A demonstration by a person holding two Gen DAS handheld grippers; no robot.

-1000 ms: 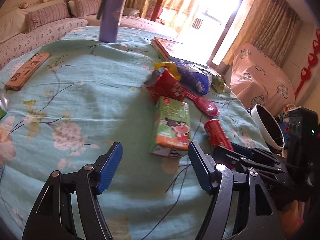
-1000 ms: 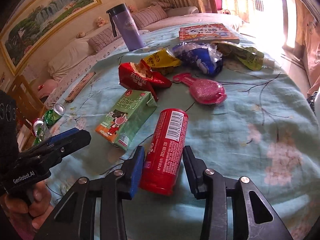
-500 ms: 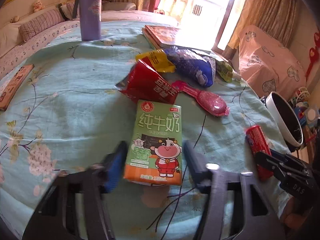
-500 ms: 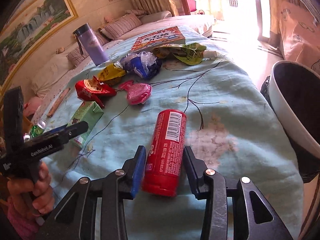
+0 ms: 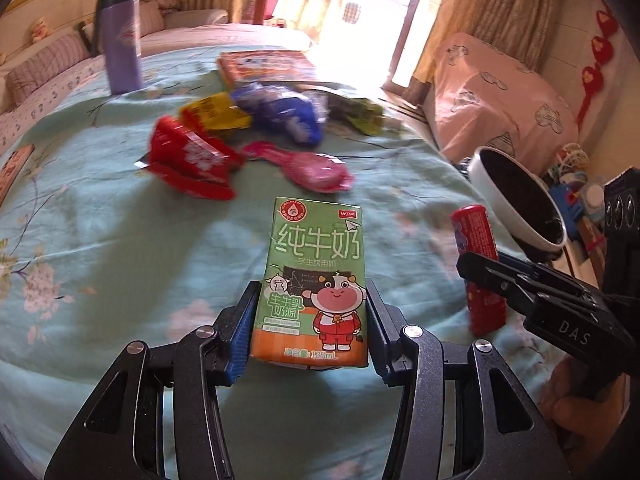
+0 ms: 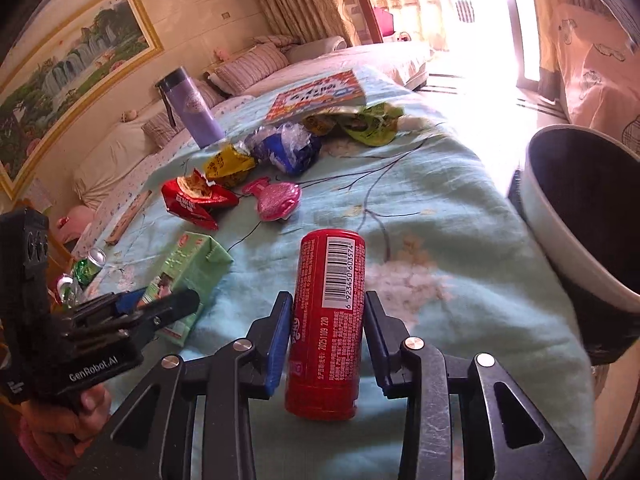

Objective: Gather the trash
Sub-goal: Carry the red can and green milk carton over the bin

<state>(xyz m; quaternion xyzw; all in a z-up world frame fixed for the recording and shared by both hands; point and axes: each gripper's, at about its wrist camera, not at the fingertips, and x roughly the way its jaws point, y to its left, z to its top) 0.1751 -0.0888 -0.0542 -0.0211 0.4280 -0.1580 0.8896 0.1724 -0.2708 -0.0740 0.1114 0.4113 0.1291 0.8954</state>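
Observation:
A green milk carton [image 5: 316, 280] stands between the blue pads of my left gripper [image 5: 312, 292], which is shut on its sides. From the right wrist view the carton [image 6: 188, 276] lies on the teal tablecloth with the left gripper [image 6: 160, 308] around it. My right gripper [image 6: 328, 300] grips a red can [image 6: 326, 320] just above the cloth, and its jaws are closing tighter on it. The left wrist view shows the same can [image 5: 476, 264] at the right. A white bin [image 6: 560, 248] with a black liner sits beyond the table's right edge.
Farther back lie a red wrapper [image 5: 188, 156], yellow wrapper [image 5: 212, 114], blue bag [image 5: 284, 112], green wrapper [image 5: 360, 116] and pink brush [image 5: 308, 164]. A purple flask [image 5: 120, 56] and a book [image 5: 260, 64] stand behind. Green cans [image 6: 88, 268] sit at the left edge.
My left gripper moved up to the milk carton and shut on it. My right gripper carried the red can rightward, closer to the bin.

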